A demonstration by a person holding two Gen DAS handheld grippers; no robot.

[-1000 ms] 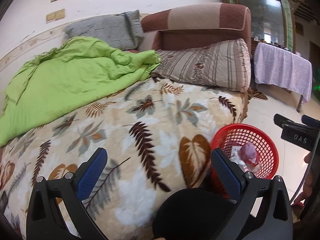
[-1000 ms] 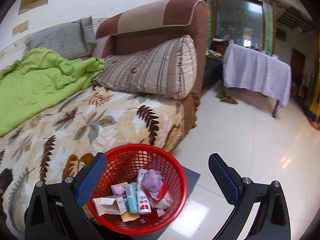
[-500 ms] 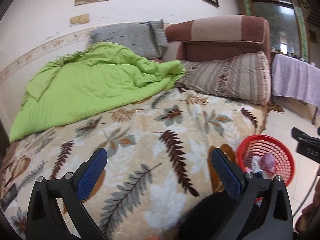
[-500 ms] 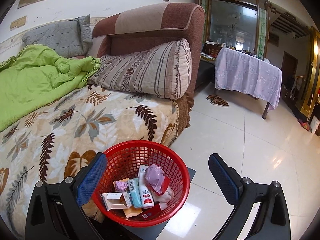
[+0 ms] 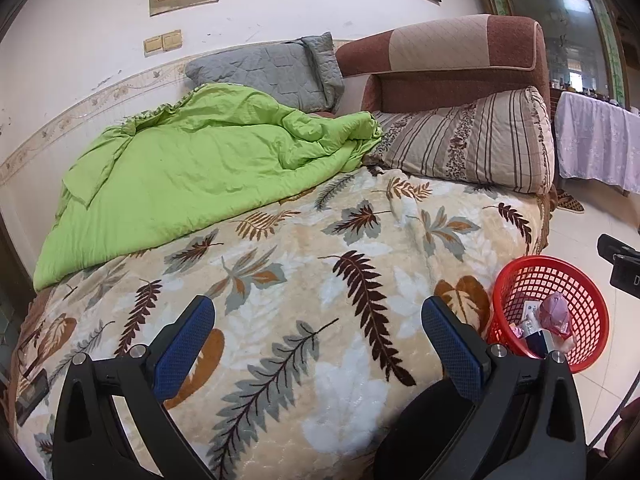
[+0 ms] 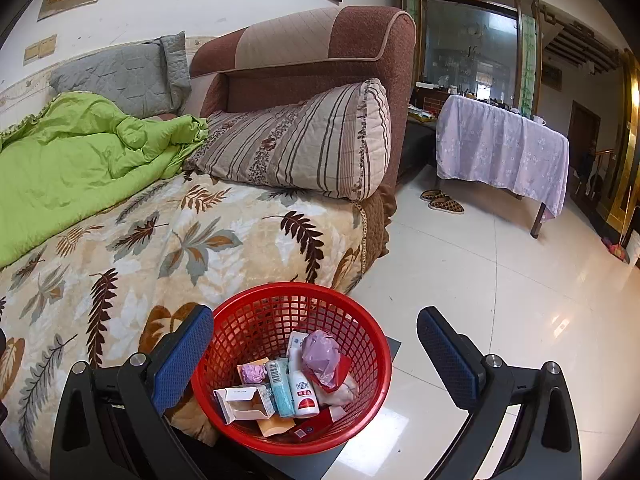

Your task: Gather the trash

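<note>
We hold two claws, and both stand spread wide with nothing between their blue pads. The left gripper (image 5: 318,334) hangs over the leaf-patterned blanket (image 5: 304,280) of the bed; the right gripper (image 6: 314,344) hangs above the one red basket (image 6: 356,320), whose rim passes between its fingers, nearer the left-hand one.

Inside the basket we count roughly seven pieces of trash, though the bottom layers overlap and the count is uncertain: a white open carton (image 6: 242,402), a teal packet with a barcode (image 6: 280,386), a white bottle with a red label (image 6: 305,394), a small lilac wad (image 6: 253,373), a pinkish crumpled bag (image 6: 322,354), an orange piece (image 6: 274,426) and a red pack (image 6: 316,424) underneath.

The basket stands on the glossy tiled floor (image 6: 480,280), on a dark mat, just beside the bed's edge. From the left wrist view the same basket (image 5: 516,280) sits low at the right, beyond the right-hand finger.

On the bed we see one green quilt (image 5: 192,176), one grey pillow (image 5: 272,68) and one striped bolster (image 6: 304,148) against the brown headboard (image 6: 320,40). Farther off stand one table under a lilac cloth (image 6: 504,148) and a pair of slippers (image 6: 442,202).
</note>
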